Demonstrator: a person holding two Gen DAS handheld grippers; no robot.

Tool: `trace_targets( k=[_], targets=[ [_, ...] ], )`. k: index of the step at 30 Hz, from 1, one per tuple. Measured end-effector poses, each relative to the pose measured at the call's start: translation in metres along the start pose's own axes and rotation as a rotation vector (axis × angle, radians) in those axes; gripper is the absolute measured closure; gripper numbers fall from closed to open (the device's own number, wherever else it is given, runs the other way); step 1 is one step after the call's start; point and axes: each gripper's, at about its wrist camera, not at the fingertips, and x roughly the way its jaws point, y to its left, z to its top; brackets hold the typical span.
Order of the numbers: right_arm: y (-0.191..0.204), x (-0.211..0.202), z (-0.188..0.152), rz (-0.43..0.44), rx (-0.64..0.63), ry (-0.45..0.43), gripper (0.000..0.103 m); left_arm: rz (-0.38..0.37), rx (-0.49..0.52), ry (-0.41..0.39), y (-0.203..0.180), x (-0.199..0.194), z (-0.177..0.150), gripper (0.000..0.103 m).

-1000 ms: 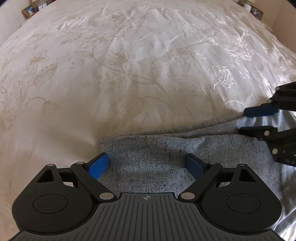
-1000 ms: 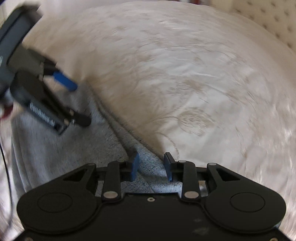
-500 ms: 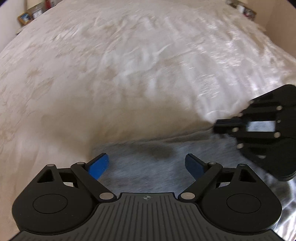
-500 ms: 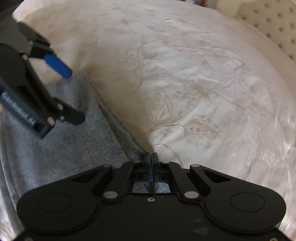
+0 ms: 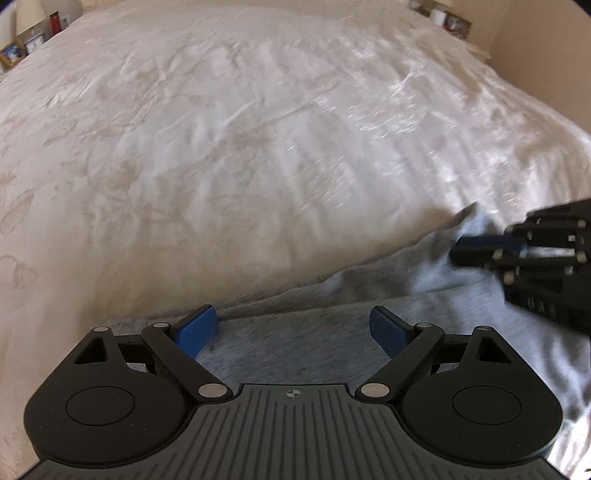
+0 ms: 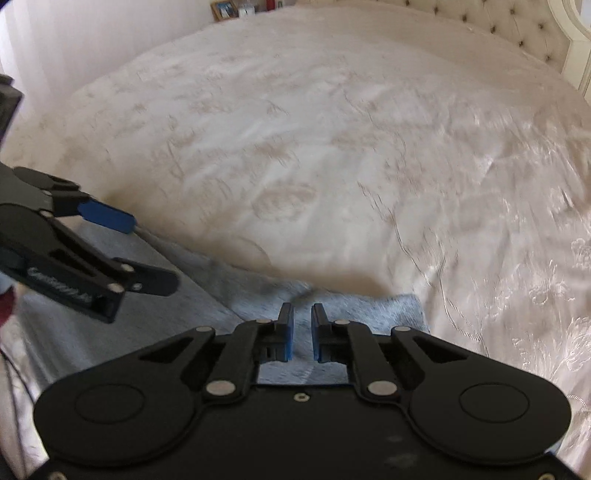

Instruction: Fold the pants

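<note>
Grey speckled pants lie on a white embroidered bedspread. My left gripper is open, its blue pads either side of the pants' near edge, holding nothing. My right gripper has its pads close together with a narrow gap, gripping a raised fold of the pants. In the left wrist view the right gripper sits at the far right, lifting the cloth's corner. In the right wrist view the left gripper shows open at the left over the pants.
The bedspread fills most of both views. Picture frames and a red bottle stand on a shelf beyond the bed. A tufted headboard is at the right wrist view's top right. A wall borders the bed.
My right gripper closed on the pants' edge and lifted it, so a fold now stands up. My left gripper stayed open and both cameras rose and tilted toward the far bed.
</note>
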Motion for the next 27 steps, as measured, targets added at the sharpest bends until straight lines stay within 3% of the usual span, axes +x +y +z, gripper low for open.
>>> trace_targets(
  k=[2,4,8,11,16,19,23,27],
  targets=[
    [-0.014,0.023,0.000,-0.074,0.040,0.045,0.094,0.060,-0.039,0.032,0.014,0.009,-0.005,0.012],
    [-0.030,0.043,0.001,-0.116,0.112,0.067,0.100,0.068,-0.068,0.029,0.026,0.011,-0.009,0.012],
    [-0.043,0.036,0.002,-0.091,0.182,0.058,0.103,0.081,-0.014,0.028,0.024,0.000,-0.006,0.013],
    [-0.039,0.012,-0.001,-0.075,0.186,0.017,0.093,0.082,0.011,-0.011,0.020,-0.020,-0.006,0.013],
    [-0.004,-0.043,-0.016,0.060,0.206,-0.031,0.090,0.039,0.040,-0.024,0.005,-0.050,-0.030,0.013],
    [0.027,-0.058,-0.039,0.134,0.200,0.004,0.090,0.023,0.047,0.033,-0.001,-0.053,-0.059,0.013],
    [0.058,-0.052,-0.078,0.112,0.227,0.133,0.090,0.038,0.067,0.165,0.000,-0.042,-0.095,0.012],
    [0.064,-0.057,-0.090,0.057,0.278,0.138,0.090,0.021,0.079,0.176,0.003,-0.043,-0.110,0.012]
  ],
)
